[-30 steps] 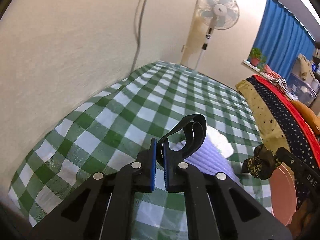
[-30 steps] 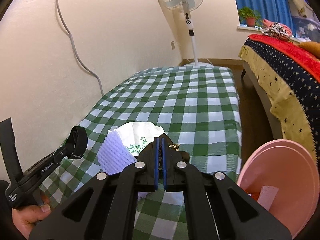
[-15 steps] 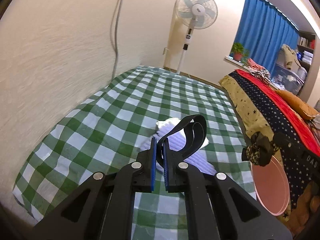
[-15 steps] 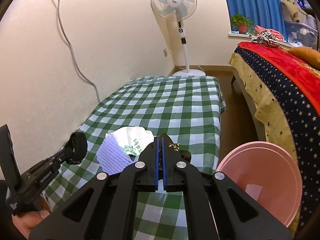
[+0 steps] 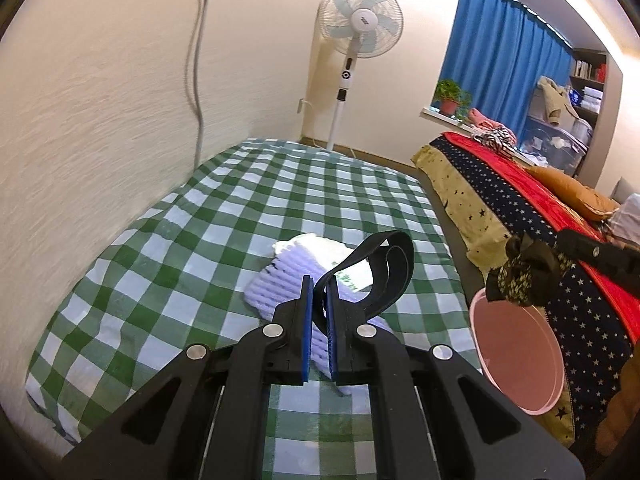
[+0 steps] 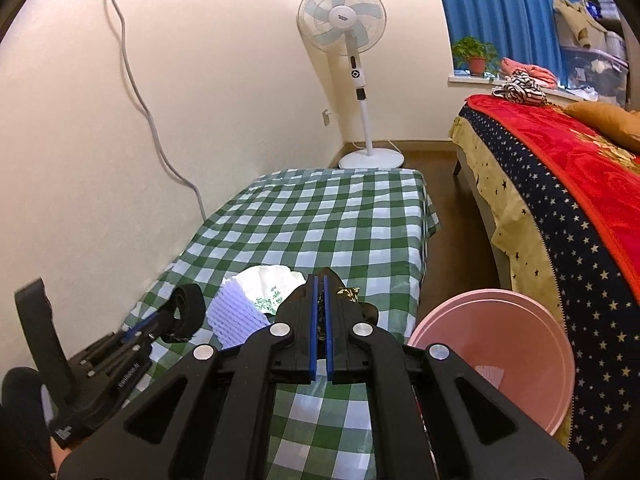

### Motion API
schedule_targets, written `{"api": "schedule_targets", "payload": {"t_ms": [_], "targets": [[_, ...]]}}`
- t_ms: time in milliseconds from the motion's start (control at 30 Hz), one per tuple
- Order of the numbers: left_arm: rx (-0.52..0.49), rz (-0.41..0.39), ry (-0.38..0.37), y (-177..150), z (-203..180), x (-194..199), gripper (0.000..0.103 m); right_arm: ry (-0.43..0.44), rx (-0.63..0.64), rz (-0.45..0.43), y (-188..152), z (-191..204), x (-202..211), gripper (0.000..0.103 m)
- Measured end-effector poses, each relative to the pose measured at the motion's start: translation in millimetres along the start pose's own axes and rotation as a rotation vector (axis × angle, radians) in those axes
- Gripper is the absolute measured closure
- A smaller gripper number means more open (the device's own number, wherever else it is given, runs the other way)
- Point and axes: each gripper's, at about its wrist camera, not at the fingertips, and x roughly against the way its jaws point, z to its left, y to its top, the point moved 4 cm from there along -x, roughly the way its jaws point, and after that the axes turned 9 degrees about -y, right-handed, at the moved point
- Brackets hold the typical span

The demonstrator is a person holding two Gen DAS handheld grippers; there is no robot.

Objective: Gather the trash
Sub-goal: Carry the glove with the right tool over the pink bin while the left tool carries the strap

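Left hand-held gripper (image 5: 318, 300): pads clamped on a looped black strap (image 5: 384, 268), held above the worktop.
Right hand-held gripper (image 6: 319, 312): pads pressed together on a dark gold-speckled wrapper (image 5: 520, 274), held over the near rim of the basin.
Worktop (image 6: 328, 220): covered in green-and-white check cloth, set against the wall.
Trash remaining: white foam netting (image 6: 236, 316) and a white paper wrapper with green print (image 6: 268, 284), touching each other on the cloth.
Pink basin (image 6: 500, 352): beside the worktop, before the bed (image 6: 580, 184); a pale scrap (image 6: 490, 372) lies inside.
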Motion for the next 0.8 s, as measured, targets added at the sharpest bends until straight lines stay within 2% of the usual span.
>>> {"api": "schedule_targets", "payload": {"t_ms": [467, 800], "targets": [[-0.057, -0.007, -0.085, -1.3, -33.5, -4.4, 0.097, -0.077, 0.015, -0.035, 10.4, -48.3, 33.2, 0.100], [-0.104, 0.018, -0.127, -12.1, -61.8, -16.6, 0.097, -0.143, -0.116, -0.027, -5.8, -105.7, 25.0, 0.100]]}}
